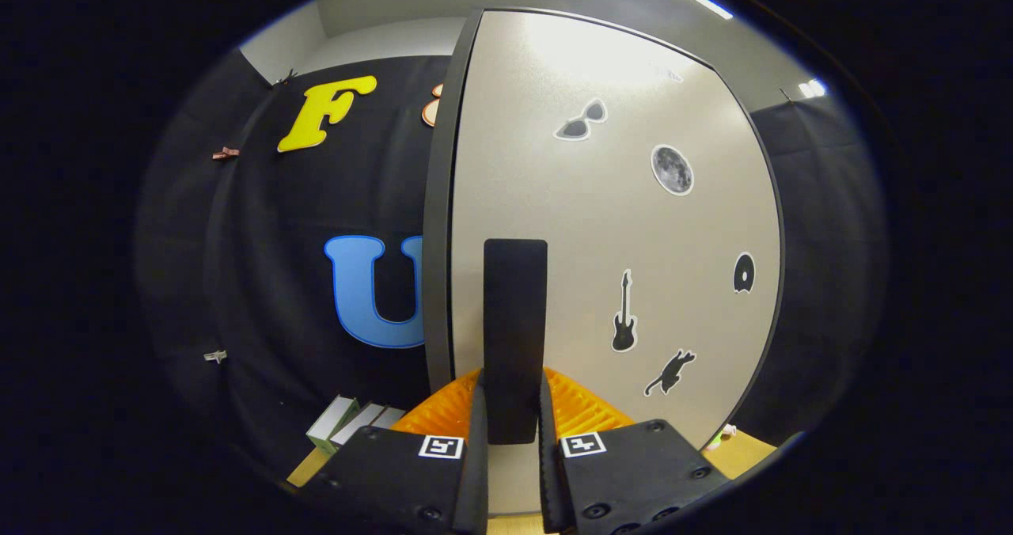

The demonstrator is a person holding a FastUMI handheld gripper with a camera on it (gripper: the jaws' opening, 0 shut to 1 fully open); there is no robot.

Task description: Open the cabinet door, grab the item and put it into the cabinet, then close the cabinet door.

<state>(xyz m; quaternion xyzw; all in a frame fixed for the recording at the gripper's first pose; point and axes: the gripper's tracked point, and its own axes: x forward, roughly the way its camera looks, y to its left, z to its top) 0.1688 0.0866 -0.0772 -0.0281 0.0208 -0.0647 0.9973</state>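
Cabinet door (601,226), pale and dotted with stickers, stands directly ahead of me. My gripper (514,420) is clenched on its upright black handle (514,337), one finger on each side.

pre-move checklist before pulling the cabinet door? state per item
1. gripper centred on the black handle: ok, the handle sits between the fingers.
2. Both fingers pressing on the handle: ok, they close against its lower end.
3. Cabinet door state: cannot tell; its left edge shows, but no gap is visible.
4. Swing path to the left of the door: ok, the boxes lie low by the booth wall.
5. Item to store located: cannot tell.
6. Stickers such as the guitar sticker away from the grip: ok.
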